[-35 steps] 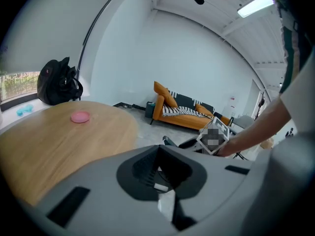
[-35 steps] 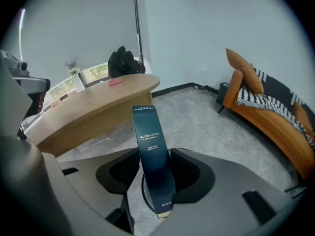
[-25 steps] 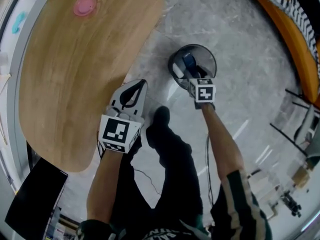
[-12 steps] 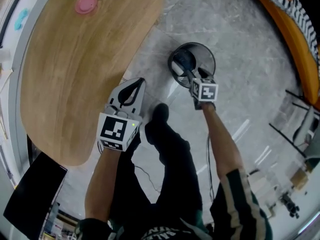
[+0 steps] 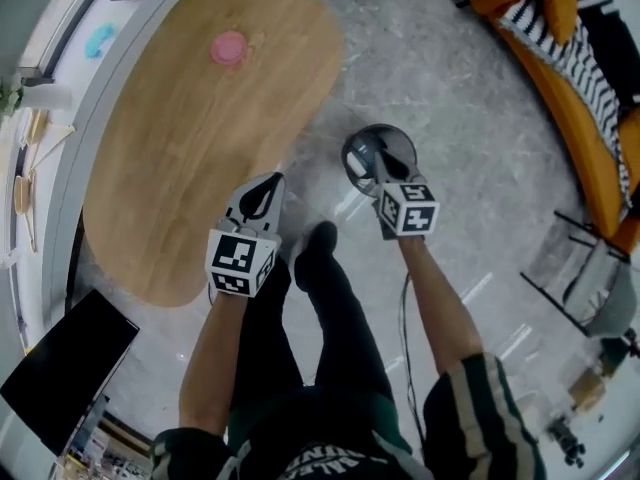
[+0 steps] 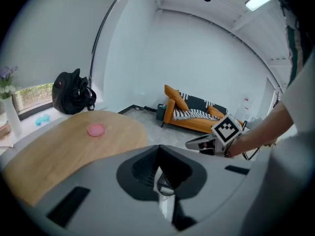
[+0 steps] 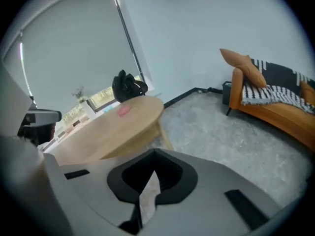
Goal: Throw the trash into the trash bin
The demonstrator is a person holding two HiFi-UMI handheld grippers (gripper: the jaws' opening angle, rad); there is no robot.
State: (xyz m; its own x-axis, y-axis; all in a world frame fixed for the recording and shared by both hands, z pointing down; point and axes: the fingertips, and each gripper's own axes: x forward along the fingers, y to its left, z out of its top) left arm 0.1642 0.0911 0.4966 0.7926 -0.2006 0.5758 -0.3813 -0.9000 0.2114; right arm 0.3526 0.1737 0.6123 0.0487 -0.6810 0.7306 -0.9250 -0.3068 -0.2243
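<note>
Right gripper (image 5: 385, 173) is hanging over the near rim of the trash bin (image 5: 396, 140), which is sitting on the floor at its 12 o'clock. Its jaws have just been closing and are now pressed together with nothing between them, so the drop is looking done. Trash (image 5: 362, 154) is showing inside the bin as a pale bluish patch, too small to identify. Left gripper (image 5: 263, 196) is idling at the table (image 5: 170, 188) edge, claw also pinched together and empty. A pink item (image 5: 229, 48) is lying on the table at the left gripper's 12 o'clock, well apart. If that's trash, it's the piece left.
</note>
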